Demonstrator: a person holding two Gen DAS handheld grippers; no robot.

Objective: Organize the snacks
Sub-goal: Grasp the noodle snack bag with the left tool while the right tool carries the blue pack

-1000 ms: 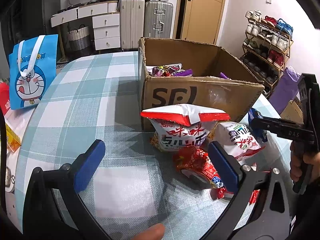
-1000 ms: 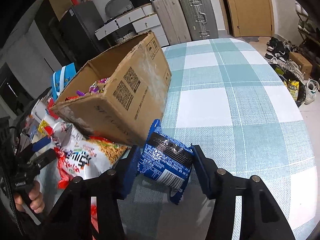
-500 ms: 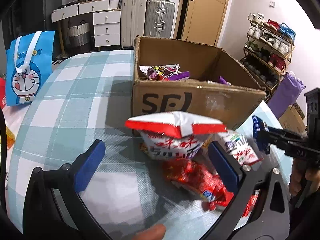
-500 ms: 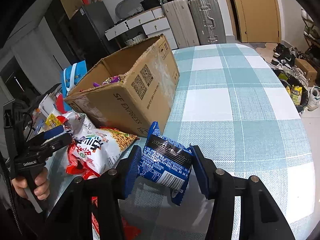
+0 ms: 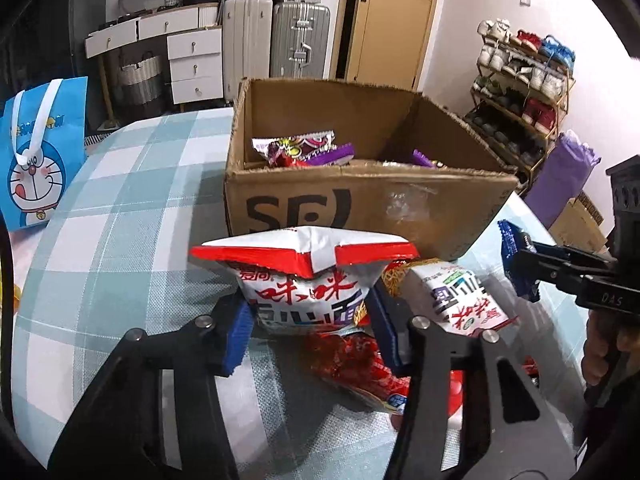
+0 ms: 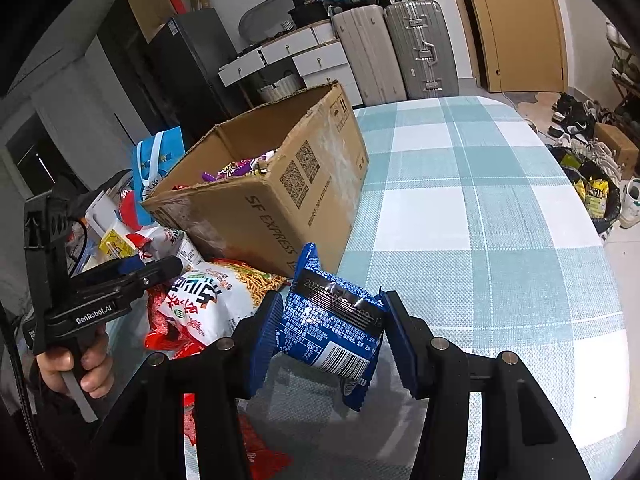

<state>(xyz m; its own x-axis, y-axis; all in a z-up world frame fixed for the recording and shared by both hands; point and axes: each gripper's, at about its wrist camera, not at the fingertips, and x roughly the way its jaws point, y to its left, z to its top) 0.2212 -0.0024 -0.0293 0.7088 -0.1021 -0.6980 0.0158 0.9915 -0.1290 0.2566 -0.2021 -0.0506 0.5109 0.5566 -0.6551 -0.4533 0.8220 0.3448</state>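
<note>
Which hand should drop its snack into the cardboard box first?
Left, probably. The left gripper has just closed on the red-and-white noodle bag right in front of the cardboard box. The right gripper, shut on the blue packet, sits off the box's corner.

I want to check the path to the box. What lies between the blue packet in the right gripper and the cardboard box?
In the right wrist view, only bare checked tablecloth separates blue packet from cardboard box.

left wrist view close over the checked table (image 5: 120, 208), facing the cardboard box (image 5: 360, 208), right wrist view angled from its corner side, both sharing box (image 6: 280, 208) and snack pile
</note>
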